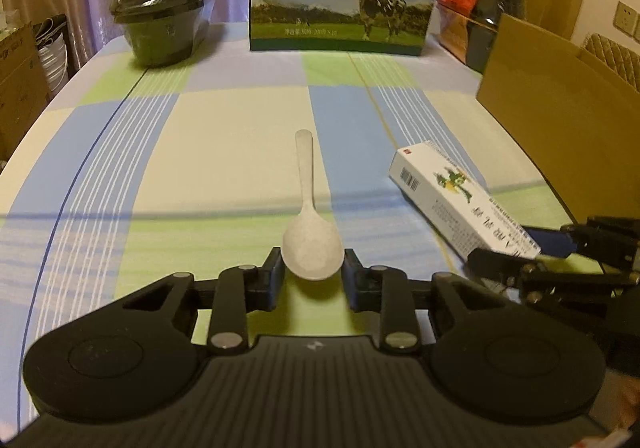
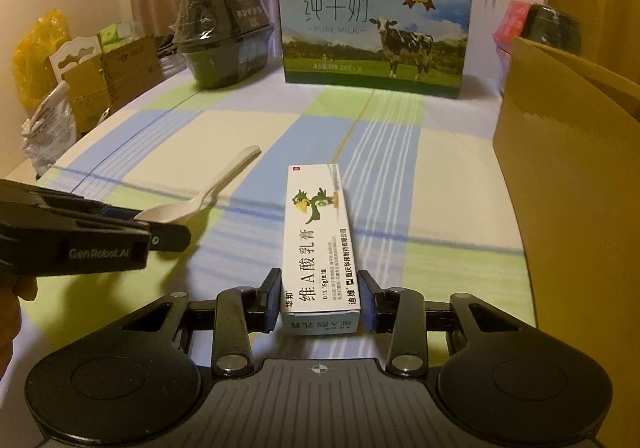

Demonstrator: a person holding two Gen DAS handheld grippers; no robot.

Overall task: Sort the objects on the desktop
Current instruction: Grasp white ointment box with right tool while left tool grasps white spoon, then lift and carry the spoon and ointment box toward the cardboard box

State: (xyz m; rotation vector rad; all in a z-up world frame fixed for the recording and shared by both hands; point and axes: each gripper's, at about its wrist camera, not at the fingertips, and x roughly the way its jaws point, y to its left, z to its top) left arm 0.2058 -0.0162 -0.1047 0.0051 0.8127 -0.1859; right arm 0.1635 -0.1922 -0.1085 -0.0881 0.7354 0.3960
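Observation:
A white spoon (image 1: 312,248) lies on the checked tablecloth (image 1: 224,136) with its handle pointing away. My left gripper (image 1: 312,260) is shut on the spoon's bowl, both pads touching it. From the side, the right wrist view shows the left gripper (image 2: 176,236) low over the spoon (image 2: 208,192). A white ointment box (image 2: 316,232) with a green bird lies lengthwise between the fingers of my right gripper (image 2: 320,280), which is open: the left pad touches the box and a narrow gap shows at the right pad. In the left wrist view the box (image 1: 452,192) ends inside the right gripper (image 1: 528,244).
An open cardboard box (image 2: 568,152) stands along the table's right side. At the back are a milk carton (image 2: 376,24), a wrapped black bowl (image 2: 224,40) on the left and a red and black package (image 2: 540,24) on the right. Cartons and bags sit beyond the left edge.

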